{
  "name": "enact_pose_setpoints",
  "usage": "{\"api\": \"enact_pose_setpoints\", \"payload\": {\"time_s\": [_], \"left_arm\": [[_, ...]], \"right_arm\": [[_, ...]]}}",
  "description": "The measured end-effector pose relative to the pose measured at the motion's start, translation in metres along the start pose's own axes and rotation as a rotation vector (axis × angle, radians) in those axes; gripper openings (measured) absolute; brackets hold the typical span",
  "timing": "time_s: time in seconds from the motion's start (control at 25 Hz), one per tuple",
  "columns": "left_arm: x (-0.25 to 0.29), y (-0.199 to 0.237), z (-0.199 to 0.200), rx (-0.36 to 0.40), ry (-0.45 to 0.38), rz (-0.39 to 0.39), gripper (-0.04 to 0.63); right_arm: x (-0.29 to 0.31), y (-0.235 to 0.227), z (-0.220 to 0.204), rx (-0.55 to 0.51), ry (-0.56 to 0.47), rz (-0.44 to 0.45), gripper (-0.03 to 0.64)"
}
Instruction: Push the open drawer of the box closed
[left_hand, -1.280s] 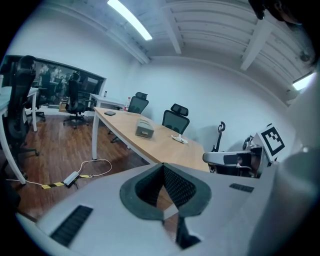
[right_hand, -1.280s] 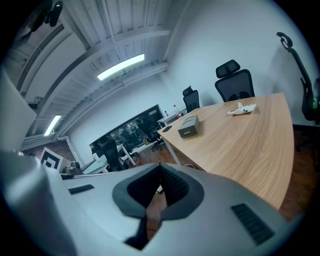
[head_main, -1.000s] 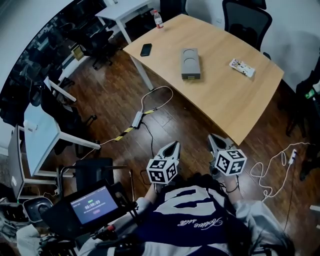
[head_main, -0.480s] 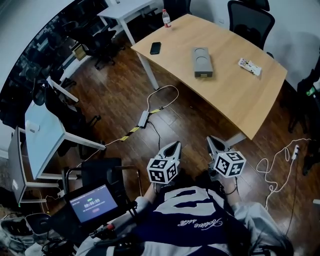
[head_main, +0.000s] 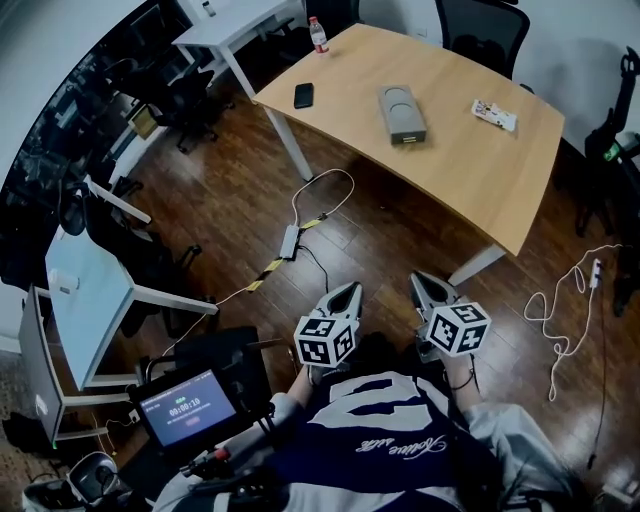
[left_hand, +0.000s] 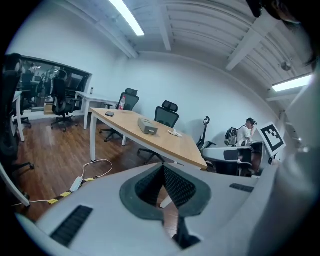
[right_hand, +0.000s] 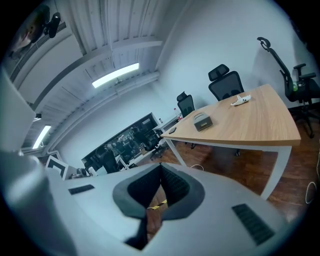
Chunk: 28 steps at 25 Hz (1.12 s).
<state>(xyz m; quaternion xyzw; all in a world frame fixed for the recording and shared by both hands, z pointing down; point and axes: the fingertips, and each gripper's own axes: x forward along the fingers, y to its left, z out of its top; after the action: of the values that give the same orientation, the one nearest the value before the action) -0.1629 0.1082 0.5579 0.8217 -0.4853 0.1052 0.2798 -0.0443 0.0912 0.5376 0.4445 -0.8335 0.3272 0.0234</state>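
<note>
A grey box (head_main: 402, 113) lies on the wooden table (head_main: 470, 170), far ahead of me, with its drawer end (head_main: 408, 139) facing me. The box also shows small in the left gripper view (left_hand: 146, 127) and in the right gripper view (right_hand: 202, 121). My left gripper (head_main: 350, 289) and right gripper (head_main: 417, 277) are held close to my body above the wood floor, well short of the table. Both point toward the table. Each gripper's jaws meet at the tips with nothing between them (left_hand: 162, 166) (right_hand: 160, 165).
On the table are a black phone (head_main: 304, 95), a bottle (head_main: 318, 35) and a small packet (head_main: 495, 115). Office chairs (head_main: 480, 25) stand behind it. Cables lie on the floor (head_main: 300, 225) (head_main: 570, 310). A glass side table (head_main: 90, 300) and a screen (head_main: 186, 405) are at my left.
The head view has shifted, so the table and box sit a little higher and to the right in the picture. Both grippers hold the same place near my body, still shut.
</note>
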Motion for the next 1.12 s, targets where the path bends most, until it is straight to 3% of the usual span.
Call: {"api": "enact_pose_setpoints", "payload": {"time_s": [0.44,0.68,1.12], "left_arm": [[0.005,-0.008,-0.002,0.002,0.01,-0.092,0.003],[0.009,-0.013,0.009,0.05,-0.002,-0.087,0.003],[0.01,-0.009,0.012,0.023,-0.008,-0.068,0.003]], "right_arm": [[-0.021,0.002,-0.001,0.001,-0.05,-0.072,-0.009],[-0.022,-0.002,0.011,0.007,-0.068,-0.069,-0.009],[-0.015,0.007,0.013,-0.025,-0.041,-0.038,-0.009]]}}
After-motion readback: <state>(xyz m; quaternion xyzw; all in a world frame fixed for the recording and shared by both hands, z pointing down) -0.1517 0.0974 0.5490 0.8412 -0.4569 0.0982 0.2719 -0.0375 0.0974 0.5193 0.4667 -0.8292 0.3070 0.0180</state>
